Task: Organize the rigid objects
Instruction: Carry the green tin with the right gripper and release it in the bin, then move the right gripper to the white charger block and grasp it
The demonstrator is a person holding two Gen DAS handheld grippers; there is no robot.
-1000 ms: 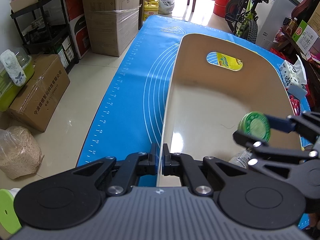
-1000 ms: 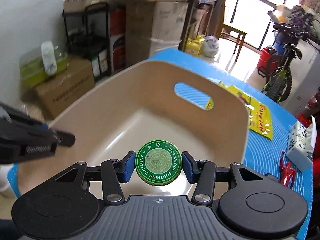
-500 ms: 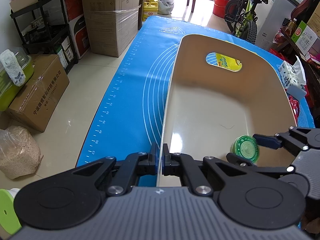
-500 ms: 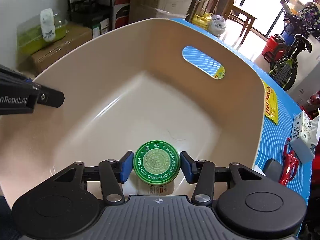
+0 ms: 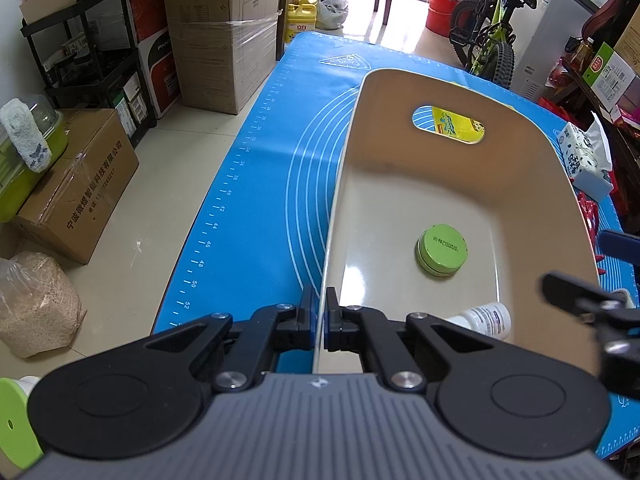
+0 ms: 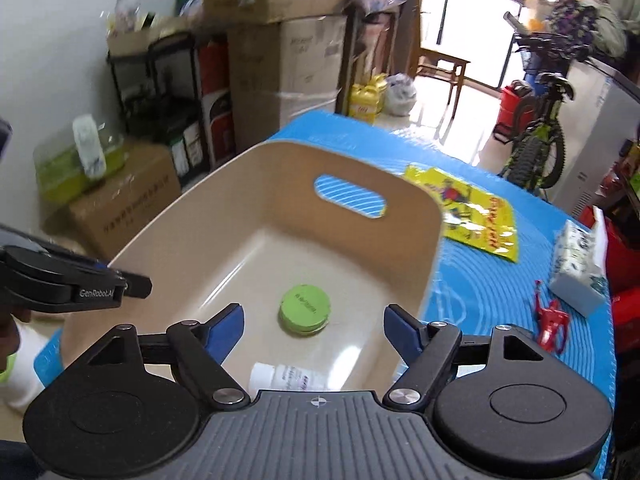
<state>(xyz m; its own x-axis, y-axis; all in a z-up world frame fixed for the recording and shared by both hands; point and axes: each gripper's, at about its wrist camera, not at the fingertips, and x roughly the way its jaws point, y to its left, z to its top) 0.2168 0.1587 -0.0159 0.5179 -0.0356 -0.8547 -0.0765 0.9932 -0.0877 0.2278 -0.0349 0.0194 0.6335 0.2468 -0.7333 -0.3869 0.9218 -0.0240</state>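
Left gripper (image 5: 319, 322), at 6 o'clock in the left wrist view, is clamped on the thin near-left wall of the beige bin (image 5: 340, 184), one finger inside and one outside. The bin sits on a blue mat (image 5: 272, 184). On the bin floor, toward 3 o'clock, lies a round green tin (image 5: 441, 249), flat side up. A white bottle (image 5: 486, 319) lies on its side near the bin's near wall, at about 4 o'clock. Part of the right gripper shows at the 3 o'clock edge, blurred.

In the right wrist view, the right gripper (image 6: 314, 330) has its blue pads spread wide apart and holds nothing. It sits above the bin, with the green tin (image 6: 305, 309) between and beyond the fingers on the bin floor, and the white bottle (image 6: 286, 376) just below centre. Past the bin, from 1 to 3 o'clock, lie a yellow packet (image 6: 476, 216), a tissue pack (image 6: 578, 264) and a red clip (image 6: 550, 318).

Risk, as a judgement: the open fingers could clip the bin rim while moving away and tug the bin, since only one thin wall is pinched.

Only the right view shows the mat items beyond the bin; only the left view shows the grip on the wall.
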